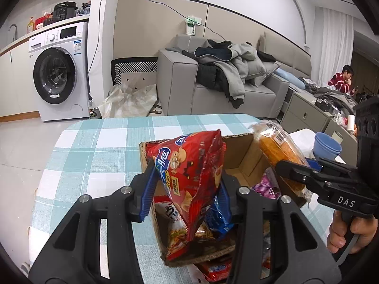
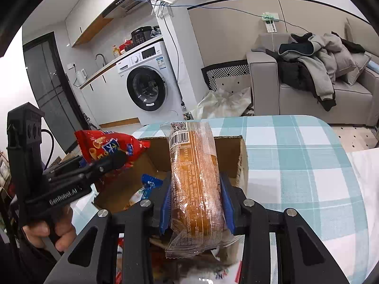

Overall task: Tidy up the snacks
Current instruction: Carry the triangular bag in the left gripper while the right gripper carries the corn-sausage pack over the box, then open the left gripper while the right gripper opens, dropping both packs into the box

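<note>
Left wrist view: left gripper (image 1: 187, 187) is clamped on a red snack bag (image 1: 189, 177), held over the open cardboard box (image 1: 244, 151) (probably bound for it). Right gripper (image 2: 196, 201) squeezes a clear-wrapped cake (image 2: 196, 177) above the same box on the checked tablecloth (image 2: 296, 156). Packets inside the box are half hidden, their labels unreadable.

A cardboard box (image 1: 239, 156) is sitting on the desk (image 1: 94, 146), with several snack packets lying inside it. The left gripper (image 1: 187, 189) is holding a snack bag (image 1: 191, 175) over the box's left part; the right gripper (image 2: 196, 203) is holding a wrapped bread loaf (image 2: 196, 179) over its right part. Beyond the desk, a washing machine (image 1: 59, 71) is standing far left and a sofa (image 1: 227, 85) far right. Bowls (image 1: 328, 145), probably stacked, are sitting right of the box.
</note>
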Demonstrator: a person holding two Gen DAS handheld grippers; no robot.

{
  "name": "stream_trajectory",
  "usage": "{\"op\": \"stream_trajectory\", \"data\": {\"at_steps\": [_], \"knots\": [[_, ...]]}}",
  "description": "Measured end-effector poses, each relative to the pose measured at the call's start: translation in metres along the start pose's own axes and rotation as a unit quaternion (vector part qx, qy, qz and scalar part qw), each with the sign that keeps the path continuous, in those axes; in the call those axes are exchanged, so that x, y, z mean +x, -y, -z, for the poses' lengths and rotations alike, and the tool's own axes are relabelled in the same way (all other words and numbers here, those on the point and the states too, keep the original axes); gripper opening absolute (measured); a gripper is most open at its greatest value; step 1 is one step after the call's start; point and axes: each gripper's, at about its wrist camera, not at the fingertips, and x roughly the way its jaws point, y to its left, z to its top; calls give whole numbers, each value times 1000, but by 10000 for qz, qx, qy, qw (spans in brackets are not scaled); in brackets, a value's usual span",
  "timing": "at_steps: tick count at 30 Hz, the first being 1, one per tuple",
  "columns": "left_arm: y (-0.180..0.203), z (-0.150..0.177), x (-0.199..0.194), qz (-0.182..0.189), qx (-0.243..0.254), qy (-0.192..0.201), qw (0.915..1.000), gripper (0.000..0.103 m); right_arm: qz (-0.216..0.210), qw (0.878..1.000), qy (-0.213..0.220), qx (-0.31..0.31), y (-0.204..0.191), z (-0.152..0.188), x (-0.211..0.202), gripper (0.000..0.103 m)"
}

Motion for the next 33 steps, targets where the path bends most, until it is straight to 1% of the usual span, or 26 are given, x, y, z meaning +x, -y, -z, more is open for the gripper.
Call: {"op": "stream_trajectory", "data": {"at_steps": [2,5,12,14,17,20,22,24,27,28,29,30,31,32,33], "knots": [[-1,2,9,-119,61,6,9999,42,21,10000,-47,-75,-4,-1,7,37],[-3,4,16,-181,81,6,9998,42,12,9997,-120,-194,-9,-2,17,37],[-6,9,31,-188,84,-109,9997,42,-10,9997,-181,-191,-12,-3,31,37],[-6,11,37,-200,103,-157,9996,42,2,9993,-266,-245,-14,-2,37,37],[-5,15,45,-210,136,-229,9994,42,123,9989,-347,-299,-15,-2,47,37],[-2,18,48,-305,269,-193,9990,42,282,9979,-405,-412,-17,-1,56,37],[0,20,50,-350,329,-207,9986,43,283,9976,-417,-465,-21,-1,58,37],[-1,20,49,-308,350,-229,9987,43,202,9980,-425,-427,-22,-1,57,37],[-4,19,45,-124,236,-277,9993,43,175,9981,-373,-461,-22,1,51,38],[-4,19,42,-92,217,-296,9993,44,183,9982,-341,-468,-22,2,48,41],[-5,19,40,-63,209,-313,9993,45,158,9983,-309,-471,-21,2,44,47],[-6,19,36,-47,205,-320,9993,47,134,9984,-254,-478,-21,3,39,50],[-6,20,34,23,203,-327,9993,52,155,9985,-203,-479,-20,4,35,51],[-5,21,30,81,200,-328,9992,60,180,9986,-147,-472,-20,5,30,51],[-4,21,26,174,184,-327,9991,64,173,9987,-132,-469,-20,7,24,51]]}}
